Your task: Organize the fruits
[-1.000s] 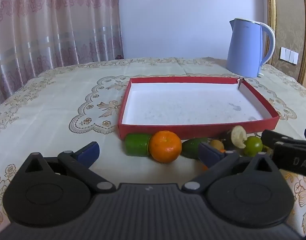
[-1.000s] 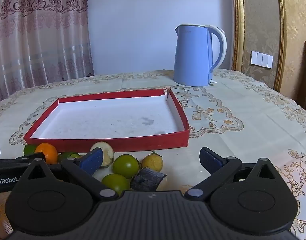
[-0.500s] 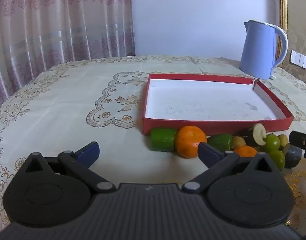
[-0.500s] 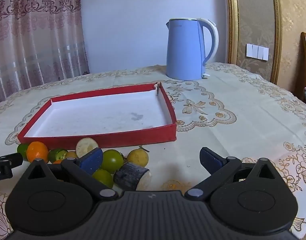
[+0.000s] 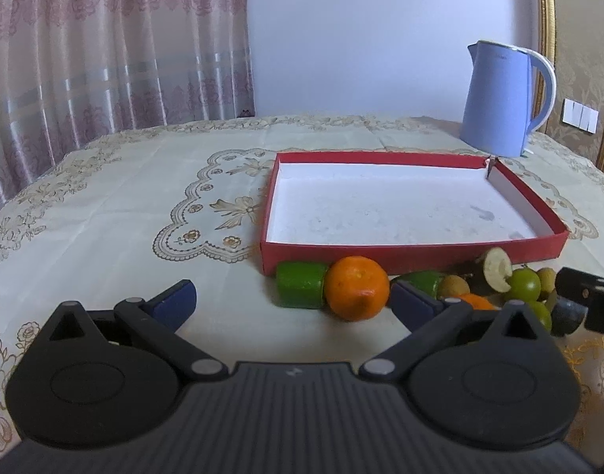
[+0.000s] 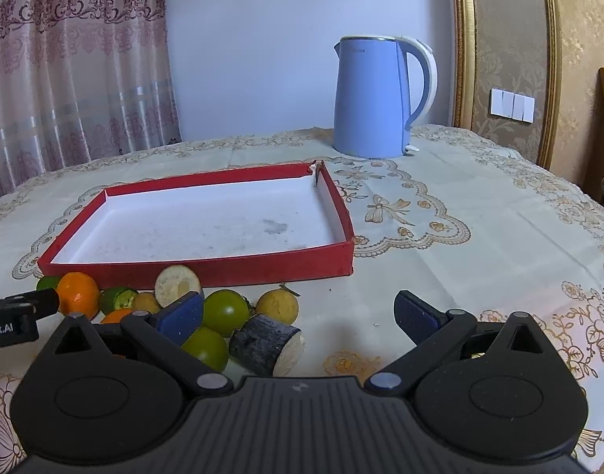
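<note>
Reading "bot.AI", the left gripper sits beside the orange.

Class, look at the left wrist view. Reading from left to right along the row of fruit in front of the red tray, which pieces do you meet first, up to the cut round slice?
green cylinder piece → orange → second green piece → small brown fruit → cut slice with pale face

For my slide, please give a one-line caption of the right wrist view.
Open right gripper facing fruit pieces before an empty red tray, blue kettle behind.
</note>
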A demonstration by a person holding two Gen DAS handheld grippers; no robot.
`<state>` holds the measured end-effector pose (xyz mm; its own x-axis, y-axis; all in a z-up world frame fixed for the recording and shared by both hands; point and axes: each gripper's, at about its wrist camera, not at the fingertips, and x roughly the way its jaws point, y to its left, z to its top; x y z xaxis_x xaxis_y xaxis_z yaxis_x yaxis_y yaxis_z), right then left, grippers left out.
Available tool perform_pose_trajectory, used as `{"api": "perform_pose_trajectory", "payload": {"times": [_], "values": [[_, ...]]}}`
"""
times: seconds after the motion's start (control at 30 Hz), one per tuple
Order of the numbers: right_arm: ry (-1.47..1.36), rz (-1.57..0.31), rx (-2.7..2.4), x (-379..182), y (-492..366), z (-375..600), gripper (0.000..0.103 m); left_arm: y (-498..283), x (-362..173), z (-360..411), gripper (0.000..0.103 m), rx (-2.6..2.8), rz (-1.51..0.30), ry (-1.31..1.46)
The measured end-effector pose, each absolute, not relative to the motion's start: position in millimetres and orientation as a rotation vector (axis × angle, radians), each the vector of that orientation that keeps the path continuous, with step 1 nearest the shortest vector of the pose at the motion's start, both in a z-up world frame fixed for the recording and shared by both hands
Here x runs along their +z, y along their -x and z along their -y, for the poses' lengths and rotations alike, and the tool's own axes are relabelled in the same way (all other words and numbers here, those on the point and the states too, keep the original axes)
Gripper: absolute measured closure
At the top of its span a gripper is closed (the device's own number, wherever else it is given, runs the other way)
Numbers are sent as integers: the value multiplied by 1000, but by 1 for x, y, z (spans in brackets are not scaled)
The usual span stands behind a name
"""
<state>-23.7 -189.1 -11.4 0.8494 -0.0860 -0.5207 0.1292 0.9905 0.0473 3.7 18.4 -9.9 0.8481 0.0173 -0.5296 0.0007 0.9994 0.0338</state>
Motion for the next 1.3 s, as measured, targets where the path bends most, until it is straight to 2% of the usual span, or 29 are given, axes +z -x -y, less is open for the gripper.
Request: {"api": "perform_pose_trajectory", "payload": {"times": [1.3], "values": [[-70,-530,-106,-9,25,183,0,-34,-28,-47,0,31,-607,-104]]}}
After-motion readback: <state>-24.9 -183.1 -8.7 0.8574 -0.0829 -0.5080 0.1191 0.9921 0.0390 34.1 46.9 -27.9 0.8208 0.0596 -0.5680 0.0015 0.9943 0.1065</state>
